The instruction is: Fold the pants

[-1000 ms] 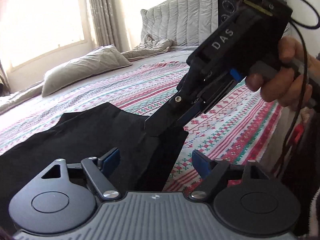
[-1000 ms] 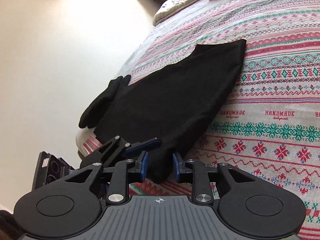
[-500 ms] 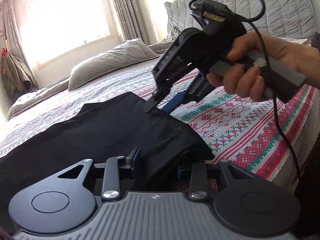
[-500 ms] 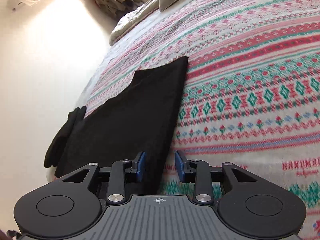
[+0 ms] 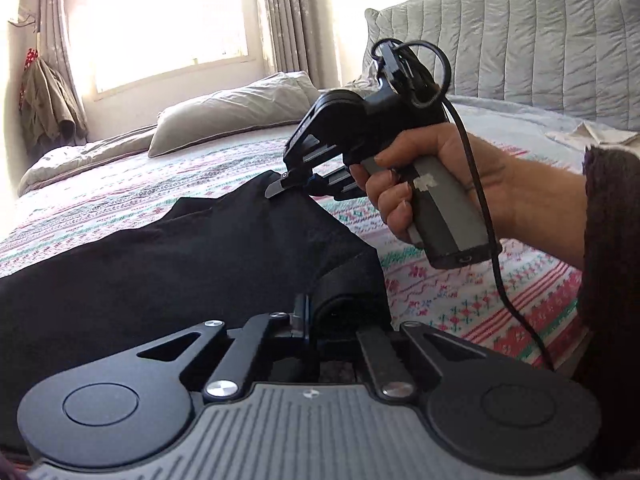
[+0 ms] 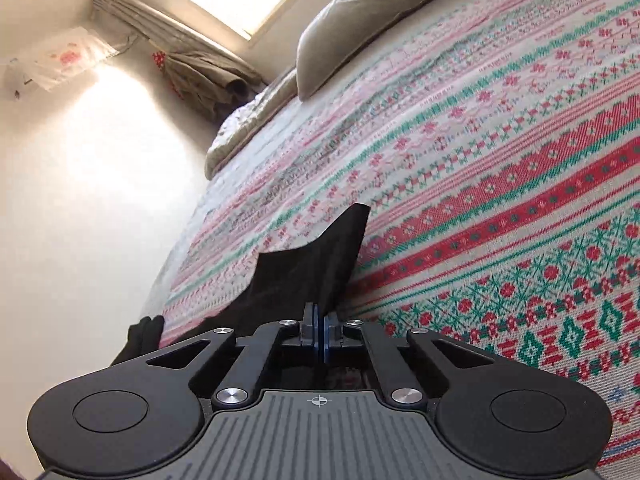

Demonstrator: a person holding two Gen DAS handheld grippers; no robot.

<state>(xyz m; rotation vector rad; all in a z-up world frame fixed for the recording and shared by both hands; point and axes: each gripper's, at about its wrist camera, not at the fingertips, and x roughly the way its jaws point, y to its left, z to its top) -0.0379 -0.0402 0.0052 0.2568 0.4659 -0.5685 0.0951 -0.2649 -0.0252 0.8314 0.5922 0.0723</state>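
Black pants point(image 5: 160, 272) lie spread on a patterned bedspread point(image 5: 460, 292). At the bottom of the left wrist view my left gripper point(image 5: 330, 320) is closing its jaws on the thick near edge of the pants, and the cloth bunches between the pads. Farther along the same edge, a hand point(image 5: 420, 184) holds my right gripper point(image 5: 282, 190), whose tips pinch the cloth and raise it slightly. In the right wrist view the right gripper point(image 6: 320, 330) has its blue pads closing together on the black pants point(image 6: 304, 280), which stretch away from it.
A grey pillow point(image 5: 232, 116) lies near the window side and a padded grey headboard point(image 5: 520, 40) stands at the back right. A jacket point(image 5: 44, 108) hangs on the left wall. The right gripper's cable point(image 5: 488, 232) dangles over the bedspread point(image 6: 500, 184).
The left jaws went from wide open to shut on the pants' near edge. The right gripper moved farther along that edge, away from the left, and closed on the cloth.
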